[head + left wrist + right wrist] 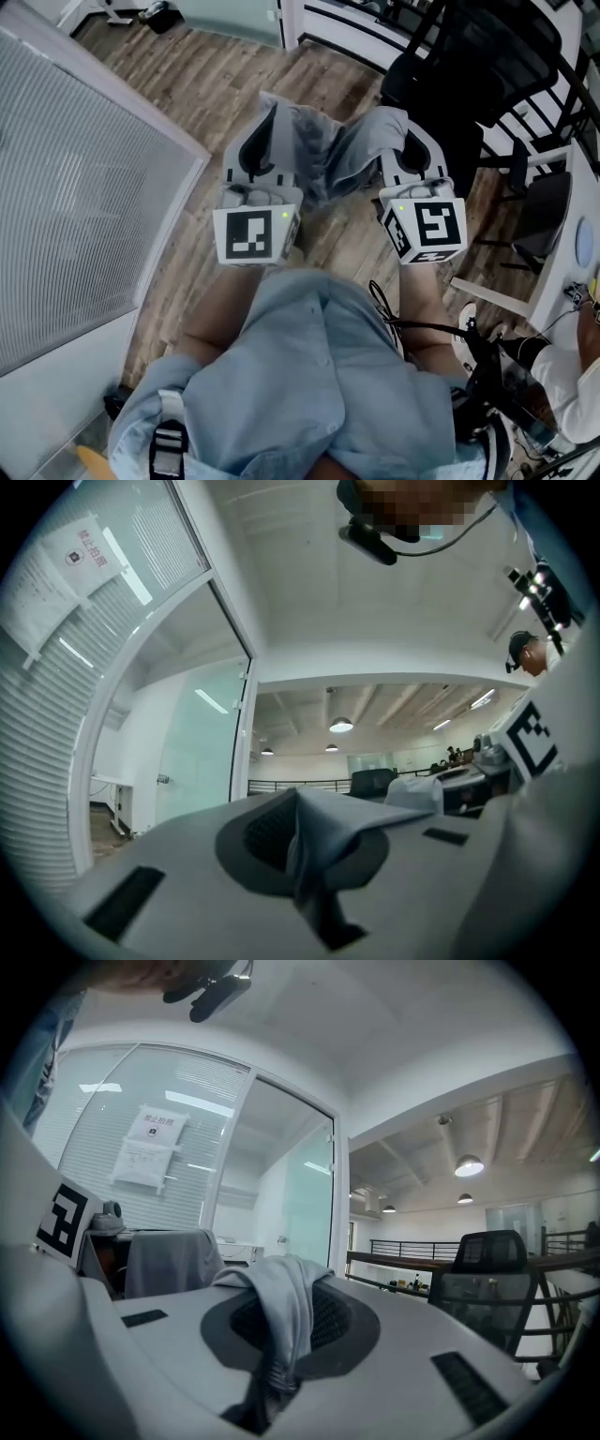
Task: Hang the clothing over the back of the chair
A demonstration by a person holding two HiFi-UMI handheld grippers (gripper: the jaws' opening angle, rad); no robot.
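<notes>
Clothing [333, 155], a pale grey garment, hung bunched between our two grippers in the upper middle of the head view, above the wooden floor [187, 94]. Our left gripper [264, 131], at the left of that view, was clamped on one edge of it; in the left gripper view the jaws were closed with a fold of grey cloth [319, 832] pinched between them. Our right gripper [412, 150] was clamped on the other edge; in the right gripper view a strip of the cloth [281, 1312] draped over the closed jaws and down into the gap between them.

At the upper right of the head view stood the black chair [487, 66], with none of the clothing on its back. In the right gripper view, it [483, 1283] showed at the right of the frame.

A glass wall with blinds [75, 187] filled the left side of the head view. Our light blue shirt [319, 375] filled the lower middle.
</notes>
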